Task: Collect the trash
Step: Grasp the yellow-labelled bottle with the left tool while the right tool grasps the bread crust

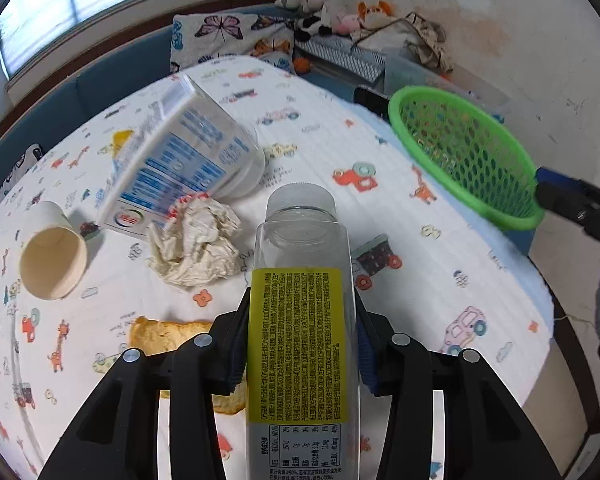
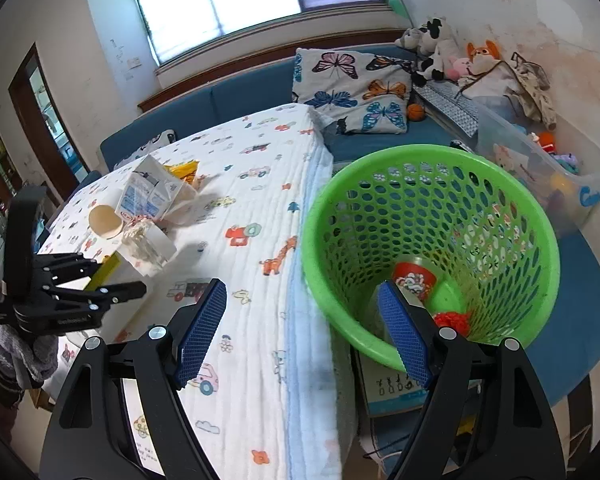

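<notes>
Clearly, the left gripper (image 1: 300, 344) has its jaws pressed on both sides of a clear bottle (image 1: 302, 312) with a yellow label. Beyond the bottle lie a crumpled tissue (image 1: 194, 246), a milk carton (image 1: 172, 164) and a paper cup (image 1: 52, 254) on the surface (image 1: 380, 220). The right gripper (image 2: 300, 332) holds nothing, jaws wide, one inside the green basket (image 2: 432, 248) off the surface's edge.

The left tongs (image 1: 300, 344) point steeply down, their 2 blue-padded fingers (image 1: 366, 354) set against the sides of a clear bottle (image 1: 300, 320), gripping it. The right tongs (image 2: 304, 332) tilt downward with both fingers (image 2: 202, 330) spread wide and nothing between them. A grey sleeve (image 2: 4, 360) shows behind the left tongs.
</notes>
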`<action>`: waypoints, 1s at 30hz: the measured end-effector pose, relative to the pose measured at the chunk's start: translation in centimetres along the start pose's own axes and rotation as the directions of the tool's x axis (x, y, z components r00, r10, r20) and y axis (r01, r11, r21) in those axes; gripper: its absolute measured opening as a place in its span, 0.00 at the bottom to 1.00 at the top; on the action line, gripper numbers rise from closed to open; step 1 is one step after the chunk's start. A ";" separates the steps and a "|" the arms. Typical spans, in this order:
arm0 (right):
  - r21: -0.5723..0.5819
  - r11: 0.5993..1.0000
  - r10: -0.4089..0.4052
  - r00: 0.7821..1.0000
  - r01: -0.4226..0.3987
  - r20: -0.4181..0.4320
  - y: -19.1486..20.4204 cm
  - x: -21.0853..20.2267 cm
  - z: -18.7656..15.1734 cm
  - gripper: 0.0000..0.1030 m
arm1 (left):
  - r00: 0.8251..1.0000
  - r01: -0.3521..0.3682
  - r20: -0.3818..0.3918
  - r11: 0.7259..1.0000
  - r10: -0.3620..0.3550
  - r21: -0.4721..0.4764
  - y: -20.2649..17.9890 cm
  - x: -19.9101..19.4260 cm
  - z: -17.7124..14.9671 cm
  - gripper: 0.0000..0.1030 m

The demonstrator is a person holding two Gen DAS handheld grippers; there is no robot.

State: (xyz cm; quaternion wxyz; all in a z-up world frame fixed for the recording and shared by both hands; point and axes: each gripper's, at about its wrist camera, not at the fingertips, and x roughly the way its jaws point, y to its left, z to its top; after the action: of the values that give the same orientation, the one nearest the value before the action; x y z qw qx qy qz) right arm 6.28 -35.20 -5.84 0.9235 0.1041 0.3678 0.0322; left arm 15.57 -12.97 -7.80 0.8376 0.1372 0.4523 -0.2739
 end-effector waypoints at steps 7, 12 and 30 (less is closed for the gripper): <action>-0.033 0.999 0.041 0.999 -0.042 -0.024 2.3 1.1 -0.1 0.76 | 0.997 0.016 0.072 1.000 -0.014 -0.020 0.9 -4.0 0.2 0.42; -0.075 0.993 0.084 0.995 -0.087 -0.048 5.0 2.3 -0.2 0.76 | 0.992 0.016 0.126 0.999 -0.011 -0.042 2.5 -7.0 0.7 0.42; -0.237 0.933 0.229 0.954 -0.272 -0.193 17.2 8.5 -1.5 0.76 | 0.980 -0.083 0.168 0.983 0.110 -0.161 9.8 -11.2 -1.2 0.42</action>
State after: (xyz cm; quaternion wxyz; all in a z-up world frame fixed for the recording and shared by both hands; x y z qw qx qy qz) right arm 11.75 -16.98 -8.92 0.8843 0.0247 0.4180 0.2065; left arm 15.52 -0.72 0.69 0.8947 0.0695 0.3890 -0.2083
